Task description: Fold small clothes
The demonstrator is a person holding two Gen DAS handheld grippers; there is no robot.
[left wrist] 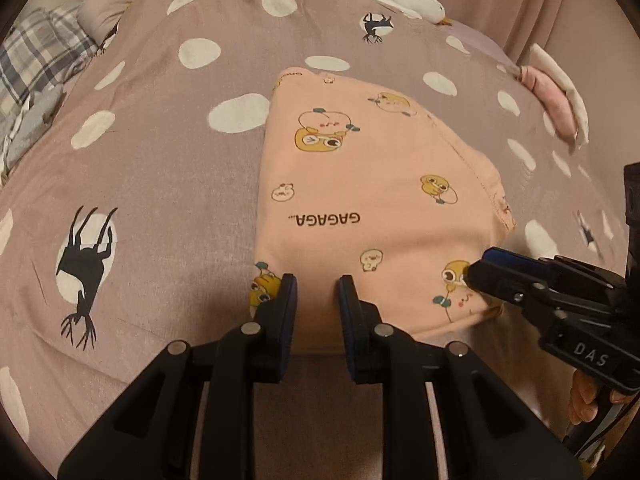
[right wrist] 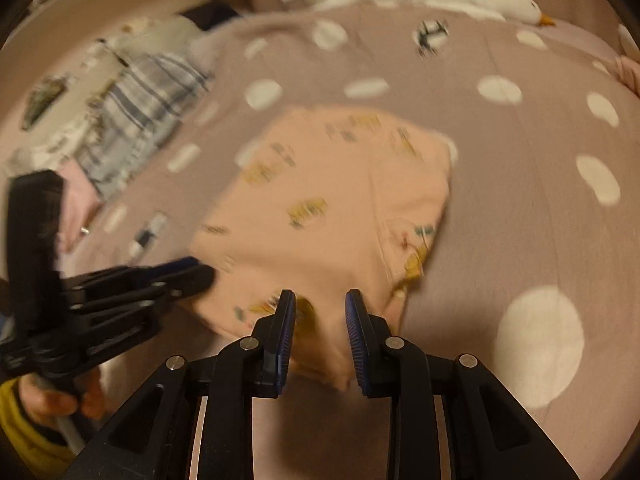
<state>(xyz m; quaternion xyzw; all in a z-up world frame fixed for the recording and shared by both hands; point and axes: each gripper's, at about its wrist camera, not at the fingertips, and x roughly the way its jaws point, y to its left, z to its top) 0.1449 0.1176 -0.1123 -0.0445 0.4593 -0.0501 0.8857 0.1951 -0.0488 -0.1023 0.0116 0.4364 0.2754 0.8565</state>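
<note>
- The left gripper (left wrist: 317, 286) is at the near edge of the peach shirt (left wrist: 372, 200). Its two fingers stand a little apart. The near edge of the shirt shows in the gap, but I cannot tell if the fingers pinch it.
- The right gripper (right wrist: 320, 300) is at the shirt's near right corner. Its fingers also stand a little apart, with shirt cloth between them. This picture is blurry, so I cannot tell if they squeeze it.
- A hand (right wrist: 48, 396) with a yellow sleeve (right wrist: 16, 432) holds the left gripper from below.
- The shirt lies folded and flat on the bed cover (left wrist: 160, 184). It has little yellow ducks and the word GAGAGA on it.
- The bed cover is dusty pink with white spots and black deer shapes.
- Far left, a checked cloth (left wrist: 36, 64) lies at the edge of the bed.
- Far right, a small pink and white cloth (left wrist: 560, 96) sits on the cover.
- At the far end, a white toy goose (right wrist: 500, 4) lies on the bed.
</note>
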